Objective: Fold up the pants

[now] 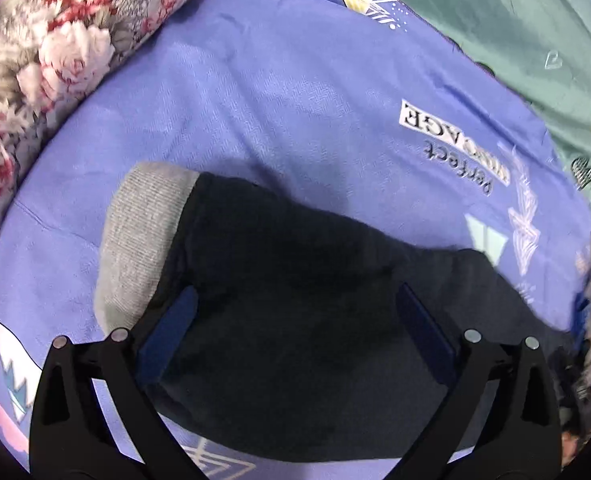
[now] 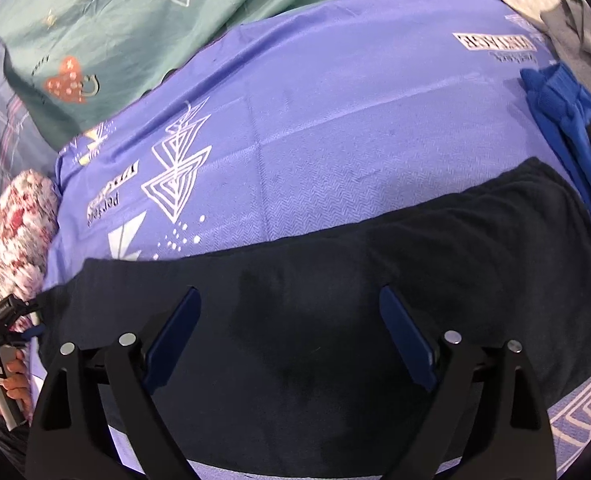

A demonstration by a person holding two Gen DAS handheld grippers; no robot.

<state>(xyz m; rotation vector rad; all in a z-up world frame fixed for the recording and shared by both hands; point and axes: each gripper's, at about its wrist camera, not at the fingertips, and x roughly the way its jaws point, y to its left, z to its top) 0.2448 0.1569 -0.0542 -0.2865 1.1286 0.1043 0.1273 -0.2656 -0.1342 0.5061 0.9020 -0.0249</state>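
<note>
While flat on sheet (image 2: 335,120), pants (image 2: 335,300), perhaps folded.

Purple printed sheet (image 2: 335,120) over a green sheet (image 2: 115,20); floral pillow (image 1: 47,48) beside it; blue garment (image 2: 563,120) at its edge.

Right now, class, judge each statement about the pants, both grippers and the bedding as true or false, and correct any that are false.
1. The dark pants lie on a purple sheet. True.
2. The left gripper is clamped shut on the pants. False: its jaws stand wide apart over the cloth.
3. The pants have a grey ribbed cuff. True.
4. The right gripper is open. True.
5. The floral quilt covers the pants. False: it lies at the sheet's edge, apart from them.
6. A red garment lies beside the pants. False: the blue garment does.
</note>
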